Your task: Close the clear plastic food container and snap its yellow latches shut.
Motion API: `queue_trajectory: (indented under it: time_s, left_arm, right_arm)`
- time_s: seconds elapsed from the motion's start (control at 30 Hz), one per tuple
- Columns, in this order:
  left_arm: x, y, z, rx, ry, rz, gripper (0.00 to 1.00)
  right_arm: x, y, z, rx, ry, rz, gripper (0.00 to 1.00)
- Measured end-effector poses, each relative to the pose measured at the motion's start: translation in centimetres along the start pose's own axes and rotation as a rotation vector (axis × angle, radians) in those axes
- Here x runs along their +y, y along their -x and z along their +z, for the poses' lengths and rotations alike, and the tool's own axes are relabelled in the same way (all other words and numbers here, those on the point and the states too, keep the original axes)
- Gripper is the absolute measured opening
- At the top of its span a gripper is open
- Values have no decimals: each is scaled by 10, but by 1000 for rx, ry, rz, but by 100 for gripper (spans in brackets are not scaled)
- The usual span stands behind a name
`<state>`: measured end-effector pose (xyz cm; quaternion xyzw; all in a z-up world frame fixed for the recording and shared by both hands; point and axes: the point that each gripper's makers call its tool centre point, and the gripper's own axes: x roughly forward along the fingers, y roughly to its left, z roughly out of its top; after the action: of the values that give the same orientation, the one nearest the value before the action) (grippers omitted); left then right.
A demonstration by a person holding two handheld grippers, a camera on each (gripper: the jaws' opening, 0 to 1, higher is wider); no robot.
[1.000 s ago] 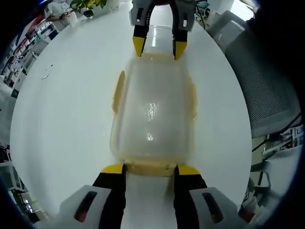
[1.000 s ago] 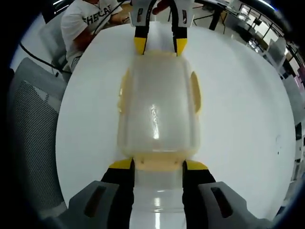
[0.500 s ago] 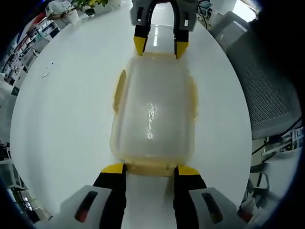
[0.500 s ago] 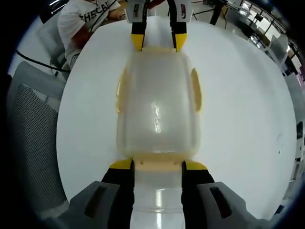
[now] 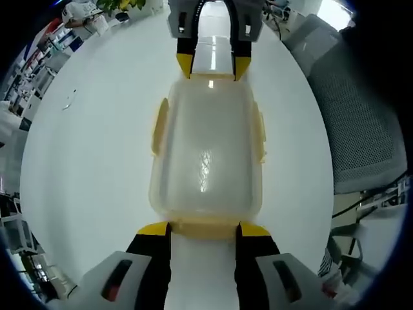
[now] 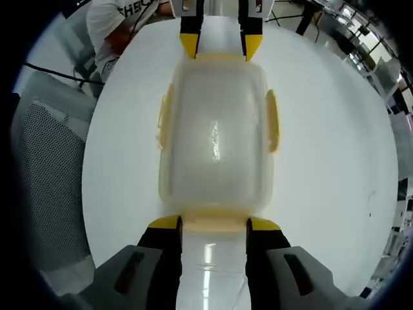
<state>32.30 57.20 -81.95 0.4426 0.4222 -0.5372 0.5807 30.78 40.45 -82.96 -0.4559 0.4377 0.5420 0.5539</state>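
A clear plastic food container (image 5: 205, 155) lies with its lid on in the middle of a round white bench (image 5: 90, 161); its long axis runs straight between the two grippers, which face each other from its two short ends; in the left gripper view, the left gripper (image 5: 204, 228) has its yellow-tipped jaws parted and standing at the near short end, one tip at each side of the yellow latch (image 5: 204, 227) there, the tips just beside or touching the rim, closed on nothing; at the far short end the right gripper (image 5: 213, 64) has its jaws spread likewise to the width of that end, tips at the container's edge; in the right gripper view the same layout shows from the other side, with the right gripper's jaws apart around the near end latch (image 6: 213, 221) and the left gripper at the far end; yellow side latches (image 6: 273, 121) lie against the long sides; whether each is snapped fast I cannot tell; a grey mesh chair (image 6: 45, 187) stands beside the bench, and a person in a white shirt (image 6: 116, 19) sits at its far edge.
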Motion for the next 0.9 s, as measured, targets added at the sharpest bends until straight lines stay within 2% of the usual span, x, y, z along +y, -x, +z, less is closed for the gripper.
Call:
queue_trajectory:
  time_s: [0.47,0.67,0.9]
  left_arm:
    - [3,26,1,0,1,45,33]
    - [14,36,11,-30,-6,54,33]
    - [23,40,21,-12,-10,63,33]
  right_arm:
    - [-3,23,11,-55,-5,-11,35]
    - [-11,35,7,-62,-23,-16,35]
    - [-20,42,1,-62,-22,-29,35]
